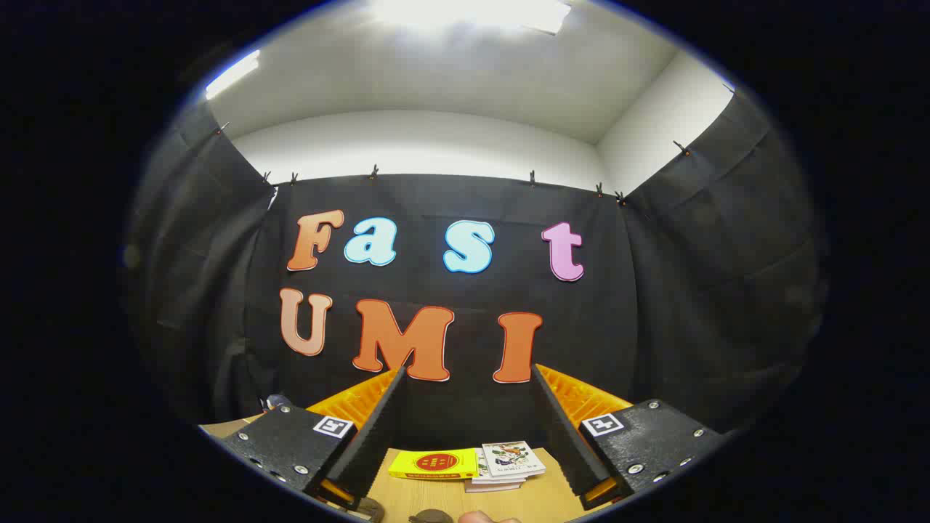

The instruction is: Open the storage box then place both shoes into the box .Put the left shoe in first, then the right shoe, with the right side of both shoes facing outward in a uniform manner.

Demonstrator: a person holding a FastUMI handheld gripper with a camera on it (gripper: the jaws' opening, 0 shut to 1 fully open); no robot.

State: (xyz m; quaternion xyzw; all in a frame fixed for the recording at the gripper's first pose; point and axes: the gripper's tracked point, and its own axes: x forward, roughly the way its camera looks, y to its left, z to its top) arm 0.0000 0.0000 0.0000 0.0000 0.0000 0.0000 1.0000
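The gripper is raised and looks over the desk toward the black cloth wall; its two fingers stand wide apart with nothing between them, the tips showing against the cloth. Each finger mount carries a small square black-and-white marker (a coded tag, not readable writing). Between the fingers and beyond them, near the desk's far edge, lie a yellow book and, just beside it and touching or nearly so, a short stack of books whose top cover is white with a coloured picture. The yellow cover bears a round red emblem and a line of print, and the white cover bears some print too; all of it is too small to read. The desk is of light wood grain. At its near edge a dark rounded thing and a fingertip show, both cut off so that the dark thing cannot be identified. Above the cloth are a white wall and ceiling lights.
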